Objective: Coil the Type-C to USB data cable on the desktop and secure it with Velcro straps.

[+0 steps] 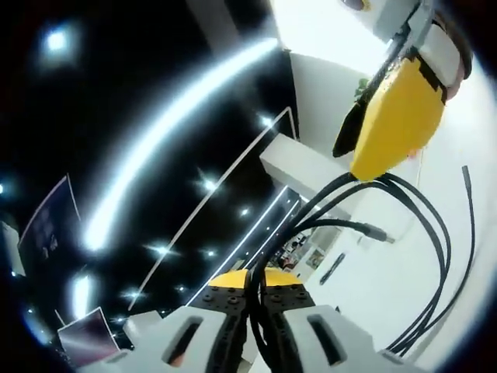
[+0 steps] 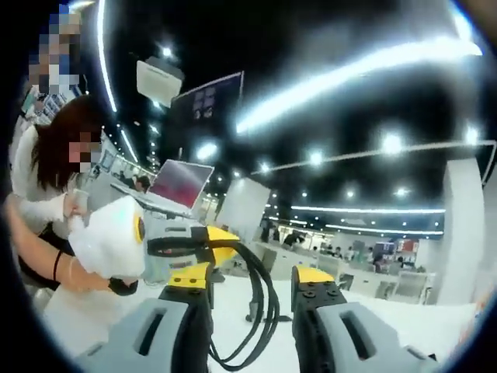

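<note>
The black data cable (image 1: pixel 435 233) is gathered into several loops that hang over the white desktop (image 1: pixel 365 303). My left gripper (image 1: pixel 255 301) is shut on the bundled strands between its yellow-tipped jaws. One metal plug (image 1: pixel 380 232) sticks out of the coil, and a loose end (image 1: pixel 466 172) rises at the right. The right gripper (image 1: pixel 388 132) comes in from the upper right, its yellow finger just above the strands. In the right gripper view, the cable (image 2: pixel 262 311) hangs between the jaws of my open right gripper (image 2: pixel 252 299), near the left jaw. The left gripper (image 2: pixel 198 245) holds the coil's top.
A short dark strip (image 1: pixel 332 268), perhaps the Velcro strap, lies on the desktop beyond the coil. A person (image 2: pixel 46 179) sits at the left of the right gripper view, with a hand on the left gripper. An open laptop (image 2: pixel 178 185) stands behind.
</note>
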The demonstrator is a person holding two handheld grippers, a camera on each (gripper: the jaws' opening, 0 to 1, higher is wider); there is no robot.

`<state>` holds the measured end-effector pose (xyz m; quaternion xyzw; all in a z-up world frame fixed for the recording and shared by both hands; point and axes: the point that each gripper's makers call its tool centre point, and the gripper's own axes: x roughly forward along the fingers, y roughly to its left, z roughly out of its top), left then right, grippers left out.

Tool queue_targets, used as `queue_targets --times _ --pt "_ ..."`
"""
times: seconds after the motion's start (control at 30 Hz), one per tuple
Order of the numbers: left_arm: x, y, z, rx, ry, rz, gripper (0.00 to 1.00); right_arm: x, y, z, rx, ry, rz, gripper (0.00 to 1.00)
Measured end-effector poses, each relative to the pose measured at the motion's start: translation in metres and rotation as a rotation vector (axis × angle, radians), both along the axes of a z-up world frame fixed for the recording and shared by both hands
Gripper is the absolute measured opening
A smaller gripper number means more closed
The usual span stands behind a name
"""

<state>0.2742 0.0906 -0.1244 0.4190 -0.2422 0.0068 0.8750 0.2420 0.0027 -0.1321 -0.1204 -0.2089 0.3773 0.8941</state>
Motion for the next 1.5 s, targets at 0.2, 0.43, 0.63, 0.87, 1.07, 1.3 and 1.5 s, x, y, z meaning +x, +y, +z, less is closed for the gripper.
queue_targets --times 0.2,0.43,0.63,0.87,1.07,1.3,1.5 --pt "0.001 -0.002 0.001 -0.004 0.005 -0.009 0.05 0.007 -0.003 -0.009 -0.031 -0.037 -0.092 0.38" --pt "-0.001 -0.004 0.002 -0.012 0.001 -0.016 0.06 0.007 -0.005 -0.002 -0.068 -0.13 -0.163 0.33" --pt "0.002 -0.008 0.0 0.0 0.01 -0.022 0.06 0.019 -0.005 -0.025 -0.124 -0.095 -0.24 0.36" --pt "0.008 -0.009 -0.007 0.011 0.044 -0.028 0.06 0.024 0.003 -0.024 -0.178 -0.129 -0.262 0.34" --pt "0.011 -0.011 -0.014 0.006 0.078 -0.042 0.06 0.033 0.001 -0.027 -0.267 -0.142 -0.303 0.35" --pt "0.013 -0.026 -0.025 0.08 0.1 -0.065 0.05 0.03 0.012 -0.023 -0.335 -0.185 -0.306 0.29" --pt "0.008 -0.045 -0.03 0.144 0.094 -0.107 0.04 0.037 0.0 -0.018 -0.483 -0.289 -0.442 0.21"
